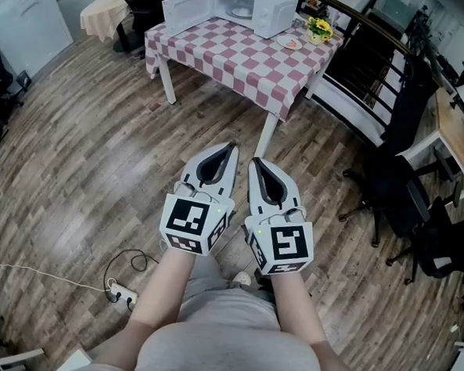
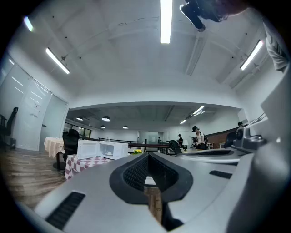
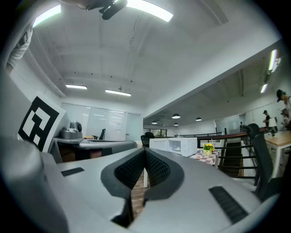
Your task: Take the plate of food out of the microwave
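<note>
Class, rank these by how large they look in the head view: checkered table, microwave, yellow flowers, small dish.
Largest: checkered table.
Then: microwave.
Last: yellow flowers and small dish, both tiny and about alike, so unranked.

Showing red-and-white checks on the tablecloth [image 1: 232, 59]. Showing white on the microwave [image 1: 262, 14]. Showing brown wood grain on the floor [image 1: 86, 133]. Showing black-and-white square markers on the grey left gripper [image 1: 234, 146] and right gripper [image 1: 254, 161].

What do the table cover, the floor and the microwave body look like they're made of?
Table cover: likely cloth or vinyl, with red-and-white checks; its hanging edges drape softly.
Floor: wood-look planks, either laminate or timber, with visible grain and a slight sheen.
Microwave: smooth white casing, probably painted metal.
</note>
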`<state>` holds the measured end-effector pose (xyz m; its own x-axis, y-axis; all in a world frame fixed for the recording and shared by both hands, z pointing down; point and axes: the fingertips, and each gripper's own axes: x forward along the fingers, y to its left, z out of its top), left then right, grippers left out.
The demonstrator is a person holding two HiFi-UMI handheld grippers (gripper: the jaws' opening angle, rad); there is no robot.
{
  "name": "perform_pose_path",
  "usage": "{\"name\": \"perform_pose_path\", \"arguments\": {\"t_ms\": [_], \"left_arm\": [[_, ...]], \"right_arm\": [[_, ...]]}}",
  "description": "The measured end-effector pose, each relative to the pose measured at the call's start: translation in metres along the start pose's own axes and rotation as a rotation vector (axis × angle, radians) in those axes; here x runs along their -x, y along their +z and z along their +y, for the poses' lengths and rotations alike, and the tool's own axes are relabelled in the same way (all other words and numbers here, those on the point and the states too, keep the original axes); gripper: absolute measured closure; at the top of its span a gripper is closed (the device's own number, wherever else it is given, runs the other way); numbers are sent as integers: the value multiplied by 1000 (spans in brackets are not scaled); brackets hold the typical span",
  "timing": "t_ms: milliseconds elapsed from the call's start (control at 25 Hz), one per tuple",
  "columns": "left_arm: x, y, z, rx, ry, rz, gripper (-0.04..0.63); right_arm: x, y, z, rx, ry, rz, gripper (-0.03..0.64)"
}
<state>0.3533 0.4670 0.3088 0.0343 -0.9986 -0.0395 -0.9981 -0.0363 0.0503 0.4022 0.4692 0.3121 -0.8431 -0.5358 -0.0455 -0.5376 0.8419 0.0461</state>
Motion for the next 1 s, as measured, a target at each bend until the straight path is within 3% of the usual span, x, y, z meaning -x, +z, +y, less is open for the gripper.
{"name": "perform_pose_path", "arguments": {"t_ms": [200,1000], "left_arm": [[-15,-1,22,-22,-14,16,594],[-101,-2,158,13,-53,33,594]], "right_arm": [[-31,4,-3,-5,-14,-7,594],[-187,-6,-3,-11,-48,9,594]]}}
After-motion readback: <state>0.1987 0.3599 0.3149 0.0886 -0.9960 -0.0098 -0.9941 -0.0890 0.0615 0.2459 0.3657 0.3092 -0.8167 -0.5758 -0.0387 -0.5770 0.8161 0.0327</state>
